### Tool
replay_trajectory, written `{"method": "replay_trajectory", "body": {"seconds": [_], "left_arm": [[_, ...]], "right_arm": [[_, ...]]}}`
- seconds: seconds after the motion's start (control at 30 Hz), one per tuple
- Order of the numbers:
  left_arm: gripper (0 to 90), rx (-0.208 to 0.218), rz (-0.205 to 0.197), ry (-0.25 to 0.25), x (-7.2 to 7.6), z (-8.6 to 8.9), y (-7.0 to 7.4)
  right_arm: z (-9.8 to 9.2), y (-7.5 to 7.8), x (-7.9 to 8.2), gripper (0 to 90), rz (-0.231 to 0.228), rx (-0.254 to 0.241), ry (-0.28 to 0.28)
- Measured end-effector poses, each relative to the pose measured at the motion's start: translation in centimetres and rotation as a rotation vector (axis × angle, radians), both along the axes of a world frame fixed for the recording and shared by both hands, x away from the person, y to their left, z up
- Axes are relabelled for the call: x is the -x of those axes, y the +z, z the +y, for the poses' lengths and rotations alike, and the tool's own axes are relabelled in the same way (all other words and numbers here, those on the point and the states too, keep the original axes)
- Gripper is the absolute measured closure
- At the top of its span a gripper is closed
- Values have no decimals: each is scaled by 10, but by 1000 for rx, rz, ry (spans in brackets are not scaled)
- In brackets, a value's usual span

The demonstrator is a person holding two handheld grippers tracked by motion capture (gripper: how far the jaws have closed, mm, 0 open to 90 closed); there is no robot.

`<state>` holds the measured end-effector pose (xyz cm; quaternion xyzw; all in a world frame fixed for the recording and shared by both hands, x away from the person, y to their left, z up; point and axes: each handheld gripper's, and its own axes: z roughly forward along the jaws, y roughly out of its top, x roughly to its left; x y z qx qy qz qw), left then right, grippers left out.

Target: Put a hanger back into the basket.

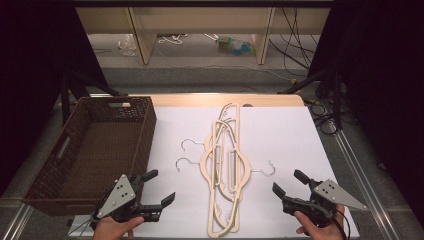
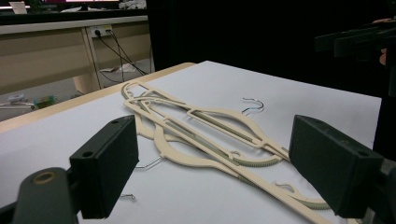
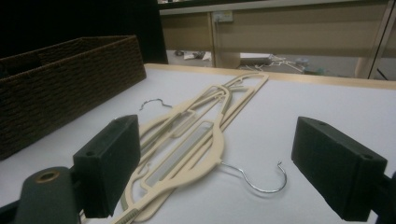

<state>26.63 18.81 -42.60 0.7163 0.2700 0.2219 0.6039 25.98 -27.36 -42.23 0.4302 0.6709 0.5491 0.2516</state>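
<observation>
- The hangers (image 1: 226,170) are the thing here: a heap of cream plastic ones, overlapped in the middle of the white tabletop (image 1: 285,135), long sides running away from the person, metal hooks poking out to both sides.
- One hook (image 3: 261,179) curls out toward the right, just ahead of the right claw (image 1: 290,186). Looks like an easy spot to grab since it sticks clear of the pile.
- Two more hooks (image 1: 186,154) point left, toward the basket.
- Left claw (image 1: 159,187) hovers at the near left of the heap, jaws spread wide with nothing between them. Right claw is the same on the other side, released and empty.
- Both aim inward at the pile from either flank, so my guess is they're lining up for a first pick, not yet touching anything.
- Brown wicker basket (image 1: 85,150) sits at the left edge, just beside the hangers, empty as far as I can see. Probably where they end up.
</observation>
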Motion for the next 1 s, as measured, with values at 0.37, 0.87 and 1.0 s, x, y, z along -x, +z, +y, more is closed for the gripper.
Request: {"method": "replay_trajectory", "body": {"seconds": [0.37,0.87,1.0], "left_arm": [[160,-6,3,-2,0,-1,0],[160,-19,1,-10,-2,-1,-1],[160,-5,23,2,-1,-2,-2]], "right_arm": [[1,-3,-5,170,15,3,25],[-14,-17,-49,293,192,52,-14],[-17,-21,-77,417,255,102,-34]]}}
